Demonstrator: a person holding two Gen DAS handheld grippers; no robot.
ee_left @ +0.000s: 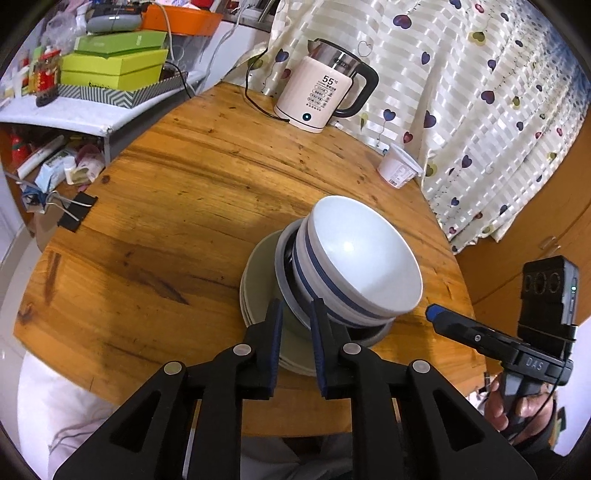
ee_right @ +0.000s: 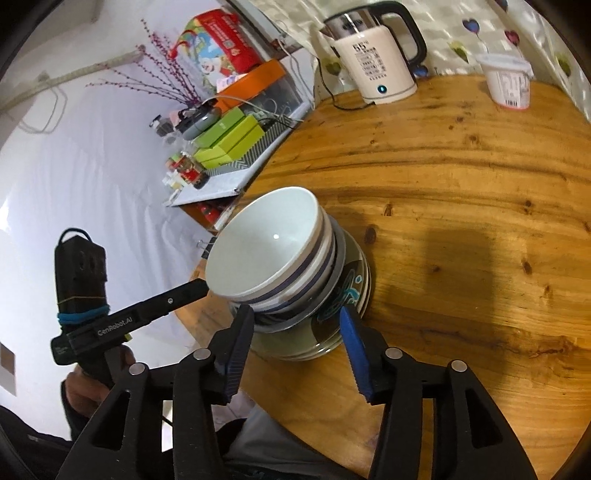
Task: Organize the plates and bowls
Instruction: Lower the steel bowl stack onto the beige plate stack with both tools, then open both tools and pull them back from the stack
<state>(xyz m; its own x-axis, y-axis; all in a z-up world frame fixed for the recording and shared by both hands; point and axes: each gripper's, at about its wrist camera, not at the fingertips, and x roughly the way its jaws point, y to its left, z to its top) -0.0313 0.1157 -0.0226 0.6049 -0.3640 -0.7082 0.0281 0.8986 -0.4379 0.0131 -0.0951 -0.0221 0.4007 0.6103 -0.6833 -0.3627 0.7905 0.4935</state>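
Left wrist | round wooden table (ee_left: 184,206) | kettle (ee_left: 325,88) by curtain (ee_left: 461,92) | both tongs released

A round wooden worktop (ee_left: 177,206) stood before a pale curtain (ee_left: 461,92) printed with hearts on the far side. To the left, a white shelf (ee_left: 62,118) carried green boxes (ee_left: 114,66) and an orange tray (ee_left: 184,20), against a white wall (ee_right: 74,155). An electric kettle (ee_left: 317,92) sat at the far edge.
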